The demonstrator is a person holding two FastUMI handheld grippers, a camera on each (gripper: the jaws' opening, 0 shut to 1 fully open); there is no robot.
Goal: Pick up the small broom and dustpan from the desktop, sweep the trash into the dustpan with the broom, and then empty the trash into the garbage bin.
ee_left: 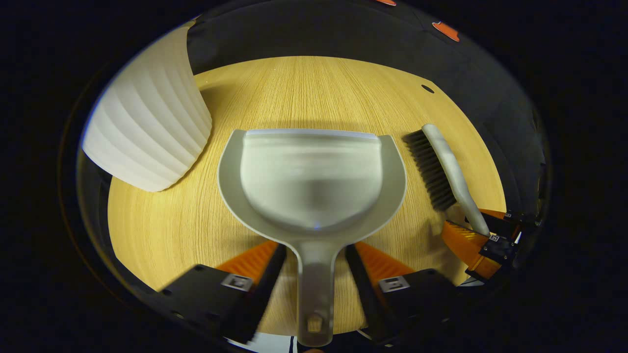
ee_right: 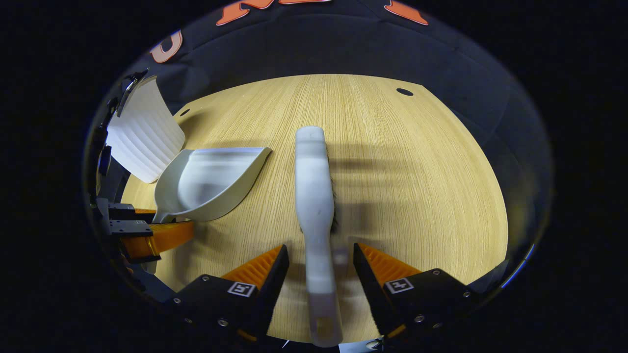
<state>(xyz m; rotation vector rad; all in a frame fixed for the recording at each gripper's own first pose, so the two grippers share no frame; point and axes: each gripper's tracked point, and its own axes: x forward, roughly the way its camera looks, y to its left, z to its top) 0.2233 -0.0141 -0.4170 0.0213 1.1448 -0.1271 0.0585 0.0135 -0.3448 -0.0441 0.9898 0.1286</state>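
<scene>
Black tool [ee_right: 319, 260] bodies (square tags, screws)

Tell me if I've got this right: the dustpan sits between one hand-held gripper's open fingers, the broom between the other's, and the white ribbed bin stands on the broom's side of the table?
Not quite. The bin stands on the dustpan's side, away from the broom; the left gripper view shows it. The rest holds: each handle lies between the open fingers of a hand-held gripper, left and right.

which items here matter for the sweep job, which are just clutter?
Job:
- dustpan, handle between left claw fingers
- broom, handle between right claw fingers
- white ribbed garbage bin

Lying about:
- nothing else on the table
</scene>
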